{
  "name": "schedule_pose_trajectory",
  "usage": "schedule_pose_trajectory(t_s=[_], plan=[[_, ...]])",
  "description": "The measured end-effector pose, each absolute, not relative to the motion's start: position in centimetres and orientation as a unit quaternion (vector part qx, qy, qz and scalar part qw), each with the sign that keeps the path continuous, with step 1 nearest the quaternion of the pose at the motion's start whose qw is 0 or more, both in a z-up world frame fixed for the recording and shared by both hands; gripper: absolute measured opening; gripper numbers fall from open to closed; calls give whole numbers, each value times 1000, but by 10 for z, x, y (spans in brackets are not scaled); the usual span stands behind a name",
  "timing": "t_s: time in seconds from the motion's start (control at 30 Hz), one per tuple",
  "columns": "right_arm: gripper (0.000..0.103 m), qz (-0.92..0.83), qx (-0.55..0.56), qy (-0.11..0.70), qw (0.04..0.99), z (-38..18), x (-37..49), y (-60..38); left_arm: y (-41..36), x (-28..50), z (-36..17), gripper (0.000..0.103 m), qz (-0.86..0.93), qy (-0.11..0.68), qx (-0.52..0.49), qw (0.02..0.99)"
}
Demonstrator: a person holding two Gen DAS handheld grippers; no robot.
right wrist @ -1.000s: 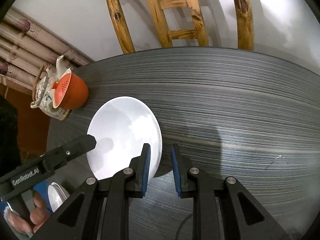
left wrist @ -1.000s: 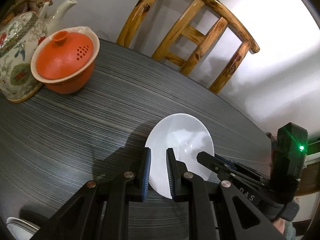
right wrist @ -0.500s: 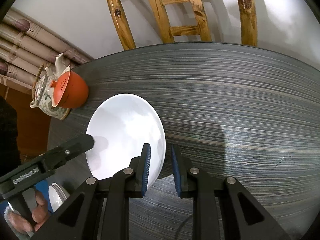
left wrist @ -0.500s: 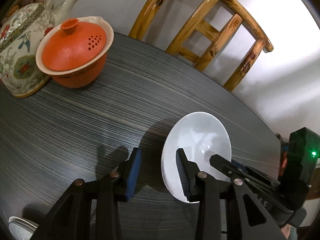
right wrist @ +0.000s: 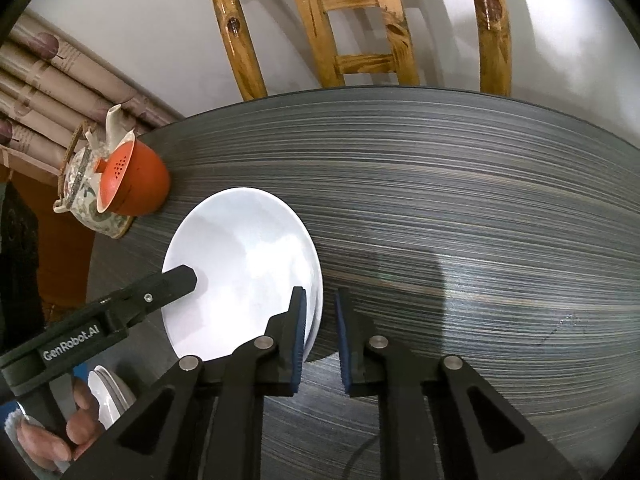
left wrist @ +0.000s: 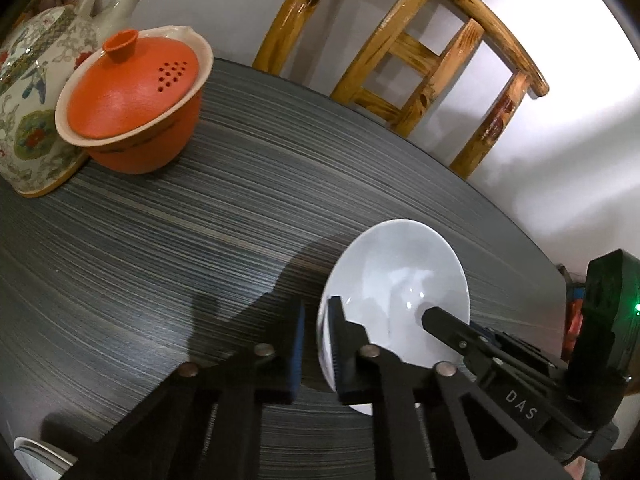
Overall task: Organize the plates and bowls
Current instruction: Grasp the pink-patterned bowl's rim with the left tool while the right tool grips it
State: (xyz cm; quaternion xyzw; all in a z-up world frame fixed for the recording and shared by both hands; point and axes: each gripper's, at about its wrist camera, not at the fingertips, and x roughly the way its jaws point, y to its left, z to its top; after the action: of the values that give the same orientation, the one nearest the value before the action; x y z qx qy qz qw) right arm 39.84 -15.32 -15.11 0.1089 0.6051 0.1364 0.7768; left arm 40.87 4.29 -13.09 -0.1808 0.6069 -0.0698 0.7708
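At lower centre of the left wrist view, the left gripper (left wrist: 316, 312) points steeply down, with its jaws closed on the near left rim of the white plate (left wrist: 400, 272). The plate is on the lower right part of the dark table (left wrist: 200, 240). From the lower right, the right gripper (left wrist: 440, 320) reaches over the plate's inside. Only this view shows clearly the lid with holes on the orange bowl (left wrist: 132, 96), which touches the teapot (left wrist: 32, 80) at upper left. Between them and the plate the table is bare. A chair (left wrist: 400, 48) stands behind the far edge.

At lower centre of the right wrist view, the right gripper (right wrist: 320, 300) is closed on the plate's (right wrist: 240, 248) right rim. The left gripper (right wrist: 180, 276) comes in from the left, and a hand (right wrist: 52, 440) holds it. Only here can one see stacked white dishes (right wrist: 110, 396) at lower left and a curtain (right wrist: 60, 80) at upper left. The table's (right wrist: 480, 220) whole right half is free.
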Motion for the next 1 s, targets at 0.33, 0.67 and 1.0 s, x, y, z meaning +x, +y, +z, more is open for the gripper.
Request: schedule_pose_trajectory(t_s=[0.33, 0.67, 1.0], plan=[[8, 133, 101, 605, 778, -150, 394, -153, 30, 400, -126, 4, -76, 607, -147, 777], [8, 129, 104, 603, 781, -139, 378, -162, 22, 381, -111, 4, -83, 606, -138, 779], [8, 125, 105, 598, 785, -114, 349, -173, 11, 353, -84, 4, -95, 601, -136, 782]])
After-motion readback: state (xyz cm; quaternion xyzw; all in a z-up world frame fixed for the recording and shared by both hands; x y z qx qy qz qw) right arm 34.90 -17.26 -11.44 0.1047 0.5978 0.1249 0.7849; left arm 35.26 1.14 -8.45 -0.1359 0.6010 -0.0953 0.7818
